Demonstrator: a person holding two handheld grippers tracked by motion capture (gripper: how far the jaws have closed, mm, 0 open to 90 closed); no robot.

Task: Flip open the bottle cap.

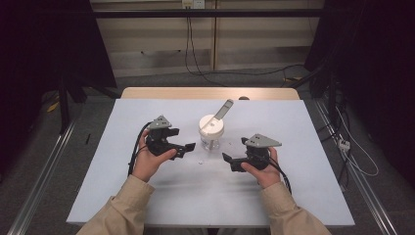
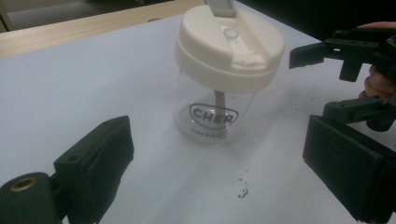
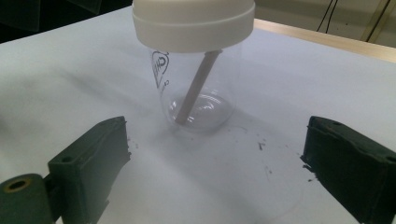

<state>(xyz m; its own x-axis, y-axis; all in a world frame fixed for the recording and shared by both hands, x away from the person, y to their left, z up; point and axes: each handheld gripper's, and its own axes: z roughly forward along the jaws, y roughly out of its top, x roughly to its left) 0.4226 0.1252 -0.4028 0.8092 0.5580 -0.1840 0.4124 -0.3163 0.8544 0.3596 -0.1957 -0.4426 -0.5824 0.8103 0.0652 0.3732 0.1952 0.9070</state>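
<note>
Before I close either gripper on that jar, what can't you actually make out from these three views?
- Clear plastic jar with cream lid: the smaller printed line under the logo is blurred in the left gripper view.
- Grey flip spout: cut off by the top edge there; too small in the high view to read its hinge.
- Lid top: cropped in the right gripper view.
- Dark specks on the white tabletop: too small to identify.

A lidded jar [image 1: 212, 133] stands upright mid-bench [image 1: 147, 196], a stick [image 3: 196, 86] leaning inside it. The left gripper [image 1: 188, 147] sits to its left, the right gripper [image 1: 226, 157] to its right — both apart from it.
</note>
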